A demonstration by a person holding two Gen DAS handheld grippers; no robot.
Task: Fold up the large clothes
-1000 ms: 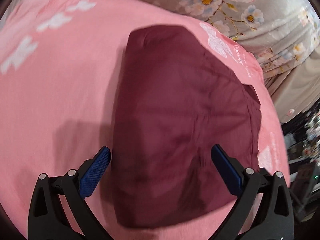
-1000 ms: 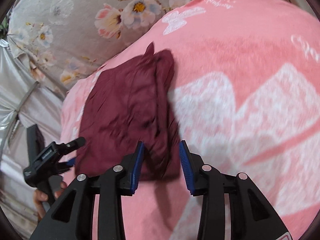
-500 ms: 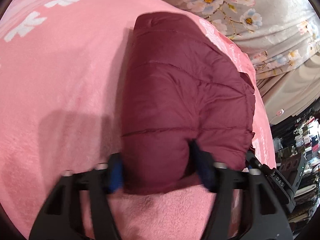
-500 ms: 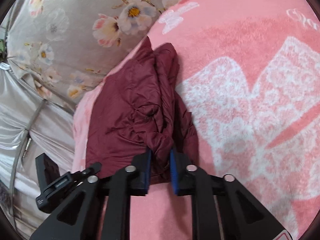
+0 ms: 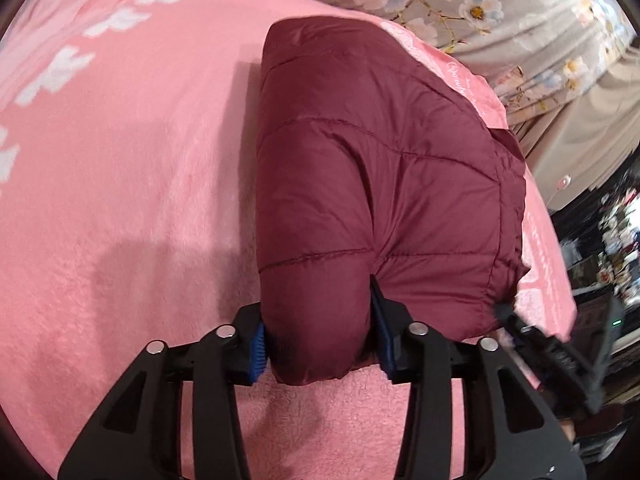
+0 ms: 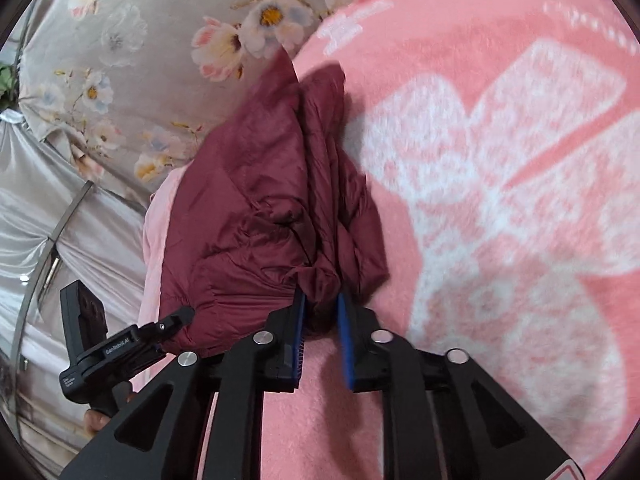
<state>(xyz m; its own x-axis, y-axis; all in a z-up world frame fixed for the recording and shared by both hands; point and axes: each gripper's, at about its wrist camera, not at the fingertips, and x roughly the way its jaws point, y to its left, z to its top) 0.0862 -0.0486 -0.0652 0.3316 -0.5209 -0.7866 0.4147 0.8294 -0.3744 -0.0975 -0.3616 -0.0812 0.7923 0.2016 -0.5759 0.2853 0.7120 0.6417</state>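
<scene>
A dark red quilted jacket [image 5: 360, 184] lies folded into a thick bundle on a pink blanket [image 5: 120, 184]. My left gripper [image 5: 320, 332] is shut on the puffy near edge of the jacket, which bulges between the blue pads. In the right wrist view the jacket [image 6: 256, 208] lies bunched with loose folds along its right side. My right gripper [image 6: 322, 320] is shut on a gathered fold at the jacket's near edge. The left gripper [image 6: 120, 344] shows at the lower left of the right wrist view. The right gripper [image 5: 552, 352] shows at the lower right of the left wrist view.
The pink blanket [image 6: 500, 200] with white patterns covers the bed. A grey floral cloth [image 5: 500, 12] hangs behind the bed. Beige drapes [image 6: 52, 240] and a cluttered dark shelf area [image 5: 608, 248] lie past the bed's edge.
Both grippers have closed on the jacket's near edge: the left from wide open around it, the right from part open. The edge is now bunched and lifted slightly.
</scene>
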